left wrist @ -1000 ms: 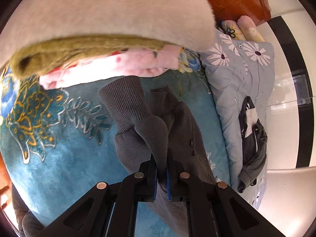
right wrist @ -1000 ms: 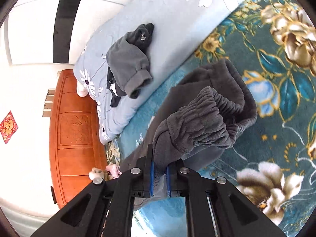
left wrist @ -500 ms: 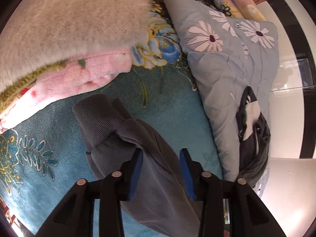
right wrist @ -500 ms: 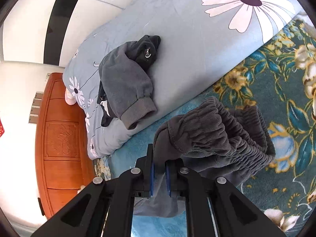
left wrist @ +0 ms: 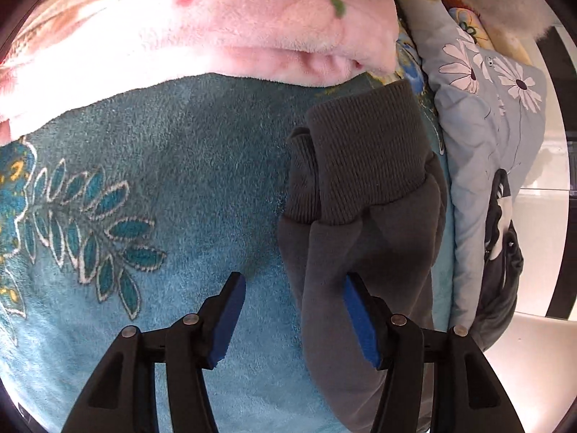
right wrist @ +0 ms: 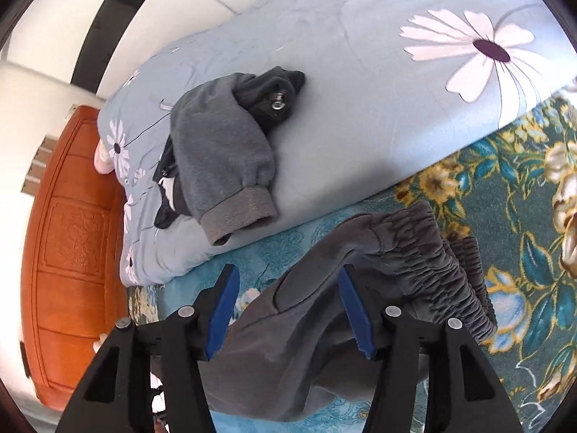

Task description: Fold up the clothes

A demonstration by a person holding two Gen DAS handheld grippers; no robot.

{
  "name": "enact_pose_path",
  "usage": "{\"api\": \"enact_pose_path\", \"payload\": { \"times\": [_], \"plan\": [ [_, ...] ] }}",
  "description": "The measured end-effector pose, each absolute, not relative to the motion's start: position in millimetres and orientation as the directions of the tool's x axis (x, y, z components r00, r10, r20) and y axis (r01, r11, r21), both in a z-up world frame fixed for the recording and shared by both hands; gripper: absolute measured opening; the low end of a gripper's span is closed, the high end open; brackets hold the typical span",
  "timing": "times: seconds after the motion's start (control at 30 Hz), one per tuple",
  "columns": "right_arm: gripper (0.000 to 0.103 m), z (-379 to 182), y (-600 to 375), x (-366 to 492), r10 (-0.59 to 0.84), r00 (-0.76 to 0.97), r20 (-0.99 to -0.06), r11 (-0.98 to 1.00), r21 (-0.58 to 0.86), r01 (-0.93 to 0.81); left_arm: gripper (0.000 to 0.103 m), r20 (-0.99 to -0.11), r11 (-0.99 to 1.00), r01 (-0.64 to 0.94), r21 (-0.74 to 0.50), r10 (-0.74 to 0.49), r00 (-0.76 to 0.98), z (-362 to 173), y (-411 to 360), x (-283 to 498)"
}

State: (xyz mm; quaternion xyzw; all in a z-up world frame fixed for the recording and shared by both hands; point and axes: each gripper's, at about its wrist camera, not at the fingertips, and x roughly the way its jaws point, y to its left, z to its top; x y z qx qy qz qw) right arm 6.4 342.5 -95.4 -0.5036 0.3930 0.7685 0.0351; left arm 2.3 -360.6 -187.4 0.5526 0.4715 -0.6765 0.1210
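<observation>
Teal floral plush blanket [left wrist: 151,216] covers the bed; a grey-blue daisy quilt [right wrist: 360,83] at 12 o'clock in the right view carries a heap of grey fleece clothes [right wrist: 220,158], w/ pink fleece bedding [left wrist: 216,32] at 12 in the left view. Dark grey sweatpants [left wrist: 364,223] lie folded on the blanket, rib cuffs at 1 o'clock, gathered waistband [right wrist: 432,263] at 3; no readable labels. Left tool [left wrist: 294,319] wide open, nothing gripped, one pad touching the leg; right tool [right wrist: 288,312] wide open over the pants.
</observation>
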Motion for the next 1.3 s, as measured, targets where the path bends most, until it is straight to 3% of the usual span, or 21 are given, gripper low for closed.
{"api": "enact_pose_path", "payload": {
  "times": [0.23,0.3,0.37,0.7,0.8,1.0,1.2,1.3],
  "plan": [
    [0.059,-87.3,330.4,56.0,-0.313,-0.421,-0.851,-0.766,0.488,-0.418,0.056,-0.846,-0.548,0.644,-0.533,0.331,-0.419,-191.8,-349.8,-9.4],
    [0.059,-89.8,328.9,70.0,-0.309,-0.402,-0.862,-0.771,0.474,-0.424,0.021,-0.836,-0.553,0.627,-0.549,0.335,-0.435,-191.5,-344.9,-10.8],
    [0.059,-105.3,332.7,83.9,-0.324,-0.384,-0.865,-0.733,0.486,-0.476,0.009,-0.827,-0.546,0.625,-0.557,0.294,-0.48,-182.2,-342.0,-4.2],
    [0.059,-141.4,359.2,119.9,-0.375,-0.477,-0.795,-0.541,0.606,-0.584,0.007,-0.685,-0.362,0.606,-0.709,0.15,-0.713,-119.4,-337.7,117.8],
    [0.069,-152.3,358.7,125.4,-0.398,-0.499,-0.77,-0.514,0.638,-0.574,0.007,-0.731,-0.283,0.681,-0.675,0.131,-0.67,-140.7,-346.5,157.1],
    [0.069,-182.2,350.2,109.5,-0.455,-0.534,-0.713,-0.445,0.701,-0.557,0.007,-0.759,-0.233,0.723,-0.65,0.15,-0.634,-160.9,-343.4,183.7],
    [0.069,-193.5,366.2,94.6,-0.312,-0.584,-0.749,-0.398,0.662,-0.636,0.007,-0.767,-0.294,0.713,-0.637,0.146,-0.625,-146.3,-347.3,179.4],
    [0.068,-201.3,366.8,86.7,-0.328,-0.584,-0.743,-0.361,0.669,-0.65,0.007,-0.776,-0.318,0.714,-0.624,0.142,-0.615,-141.2,-349.5,175.8]
  ]
}}
